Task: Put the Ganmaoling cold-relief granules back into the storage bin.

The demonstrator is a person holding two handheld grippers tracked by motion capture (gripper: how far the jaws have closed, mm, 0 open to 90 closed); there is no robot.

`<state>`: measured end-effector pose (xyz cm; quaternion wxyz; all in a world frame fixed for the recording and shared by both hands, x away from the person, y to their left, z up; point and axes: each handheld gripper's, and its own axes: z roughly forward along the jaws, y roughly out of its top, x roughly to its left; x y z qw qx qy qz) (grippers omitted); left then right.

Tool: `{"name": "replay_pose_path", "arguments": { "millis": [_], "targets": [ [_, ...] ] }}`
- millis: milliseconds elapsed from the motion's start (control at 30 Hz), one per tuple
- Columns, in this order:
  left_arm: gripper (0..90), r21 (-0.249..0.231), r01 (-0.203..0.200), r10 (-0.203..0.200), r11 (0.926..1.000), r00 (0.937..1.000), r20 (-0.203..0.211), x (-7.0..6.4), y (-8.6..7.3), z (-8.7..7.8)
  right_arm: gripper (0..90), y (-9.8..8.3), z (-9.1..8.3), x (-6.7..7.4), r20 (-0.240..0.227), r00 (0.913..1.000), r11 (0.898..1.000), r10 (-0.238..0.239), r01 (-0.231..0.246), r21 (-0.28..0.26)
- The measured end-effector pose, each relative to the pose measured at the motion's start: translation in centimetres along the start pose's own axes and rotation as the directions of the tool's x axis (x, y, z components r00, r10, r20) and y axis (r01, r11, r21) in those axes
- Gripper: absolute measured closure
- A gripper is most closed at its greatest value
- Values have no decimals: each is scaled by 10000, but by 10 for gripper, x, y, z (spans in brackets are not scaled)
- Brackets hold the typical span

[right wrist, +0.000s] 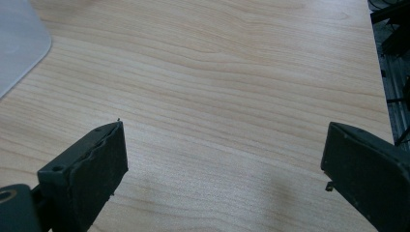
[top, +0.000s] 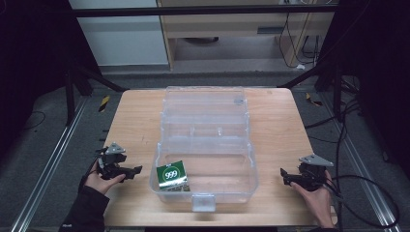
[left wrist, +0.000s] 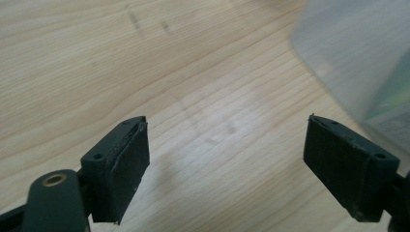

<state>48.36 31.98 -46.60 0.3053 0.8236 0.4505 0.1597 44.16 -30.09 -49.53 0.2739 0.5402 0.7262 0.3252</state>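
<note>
A clear plastic box [top: 205, 145] with its lid folded back stands in the middle of the wooden table [top: 130, 121]. Inside its front left corner lies a green packet [top: 171, 175] marked 999. My left gripper [top: 137, 170] rests low at the table's left front, just left of the box, jaws apart with nothing between them; the left gripper view has bare wood between its fingers [left wrist: 118, 166] and the box wall [left wrist: 358, 63] at the right. My right gripper [top: 285, 176] sits at the right front, open over bare wood, its pads [right wrist: 87, 174] wide apart.
The box's front latch tab [top: 203, 202] sticks out toward the table's front edge. Bare wood lies on both sides of the box. Black frame bars [top: 96, 77] and cables [top: 358, 193] run around the table on the grey floor.
</note>
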Motion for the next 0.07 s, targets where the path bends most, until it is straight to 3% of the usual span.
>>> {"name": "replay_pose_path", "arguments": {
  "millis": [67],
  "targets": [
    [160,-121,358,-360,9993,9992,-198,3,-4,1,30,0,0,0,16,10000,10000,16,-16,-12]
  ]
}}
